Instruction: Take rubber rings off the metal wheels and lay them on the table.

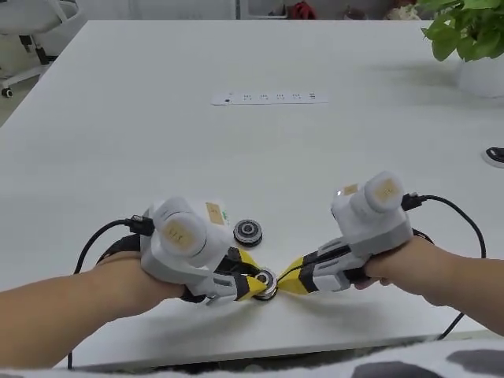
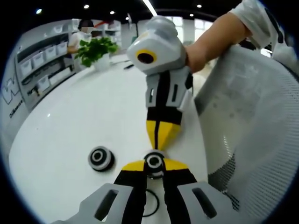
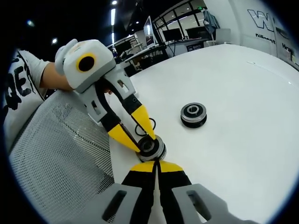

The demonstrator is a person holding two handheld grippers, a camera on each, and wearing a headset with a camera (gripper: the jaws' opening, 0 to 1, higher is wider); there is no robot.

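Head view: a metal wheel (image 1: 265,282) is clamped in the left tongs (image 1: 258,287); the right tongs (image 1: 285,285), pressed closed, touch it. Left gripper view: a second wheel (image 2: 101,158) is seen near the clamped one. Right gripper view: the clamped wheel's rubber ring (image 3: 163,148), judged soft and stretchy, is best pinched at the rim.

Metal wheel (image 3: 152,148) sits clamped between left gripper (image 3: 143,139) jaws. Right gripper (image 3: 157,164) tips, pressed together, touch its near edge. Second wheel (image 3: 193,115) rests beyond it, apart, on white table (image 3: 243,121).
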